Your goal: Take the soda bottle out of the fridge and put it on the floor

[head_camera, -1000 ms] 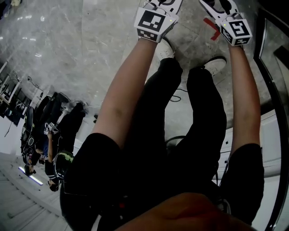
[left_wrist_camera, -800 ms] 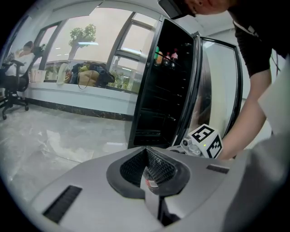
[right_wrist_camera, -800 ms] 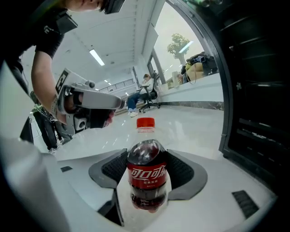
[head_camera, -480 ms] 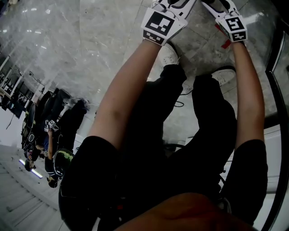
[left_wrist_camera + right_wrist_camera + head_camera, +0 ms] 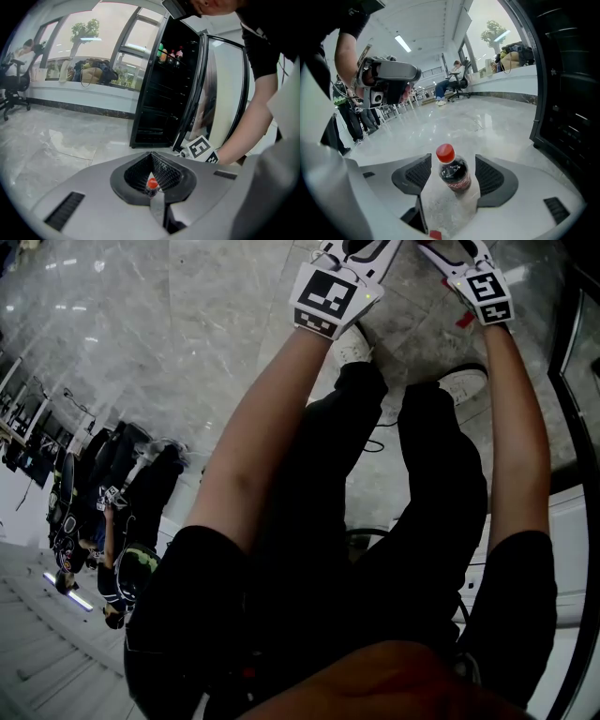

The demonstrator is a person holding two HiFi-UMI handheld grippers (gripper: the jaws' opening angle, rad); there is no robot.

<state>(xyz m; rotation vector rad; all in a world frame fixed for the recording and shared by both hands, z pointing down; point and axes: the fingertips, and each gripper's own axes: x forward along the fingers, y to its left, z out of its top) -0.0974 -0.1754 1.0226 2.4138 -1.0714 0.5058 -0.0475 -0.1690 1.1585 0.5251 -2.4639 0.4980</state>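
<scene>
A small soda bottle (image 5: 453, 173) with a red cap and dark drink stands on the pale marble floor (image 5: 454, 119), between the jaws of my right gripper (image 5: 453, 174). That gripper is open, with a slim gap on each side of the bottle. My left gripper (image 5: 151, 161) is shut, its ribbed pads meeting in a point. Low between them the bottle's red cap (image 5: 151, 183) shows small and farther off. In the head view only the marker cubes of the left gripper (image 5: 328, 296) and the right gripper (image 5: 486, 294) show at the top edge; the bottle is out of sight there.
The black fridge (image 5: 161, 89) stands open with its door (image 5: 220, 93) swung right and several bottles (image 5: 171, 54) on its top shelf. Its dark body (image 5: 569, 89) is close on the right. People (image 5: 351, 122) stand at the left. My shoes (image 5: 464, 382) are just behind the grippers.
In the head view both marker cubes have slid slightly toward the top edge, and the right foot has shifted a little. The grippers stay side by side low over the floor.
</scene>
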